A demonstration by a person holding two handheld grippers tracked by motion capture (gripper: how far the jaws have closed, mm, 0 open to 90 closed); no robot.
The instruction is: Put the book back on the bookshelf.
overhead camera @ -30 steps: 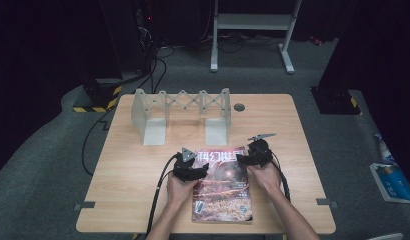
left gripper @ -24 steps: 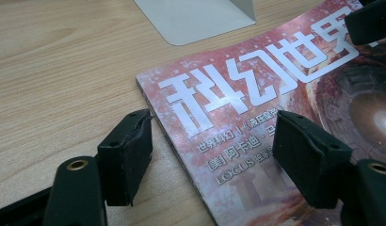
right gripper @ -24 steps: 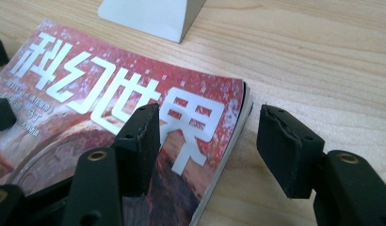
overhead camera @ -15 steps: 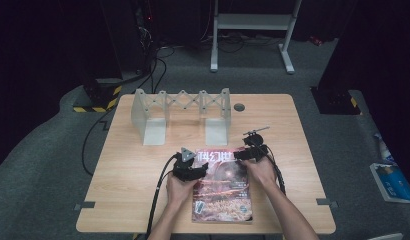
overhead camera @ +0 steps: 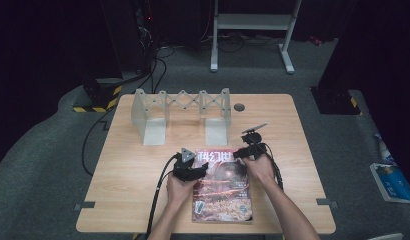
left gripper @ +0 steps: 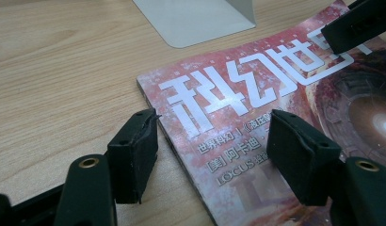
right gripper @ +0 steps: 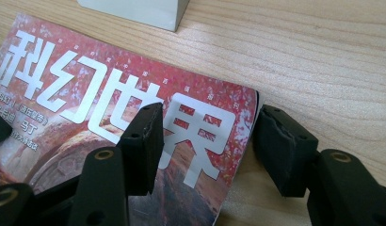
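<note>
A red-covered magazine with large white characters lies flat near the table's front edge. My left gripper sits low at its top left corner. In the left gripper view the left gripper straddles the magazine: one jaw over bare wood, the other over the cover. Its jaws have just been closing and do not press on anything. My right gripper is at the top right corner. There the right gripper stands open astride the edge of the magazine.
A grey folding rack with two upright end plates stands on the wooden table behind the magazine; its base lies just beyond the cover. A round dark grommet sits at the back. Cables trail off the front edge.
The right gripper has shifted slightly left toward the magazine's top right corner. The left hand has stayed in place. The magazine has not moved.
</note>
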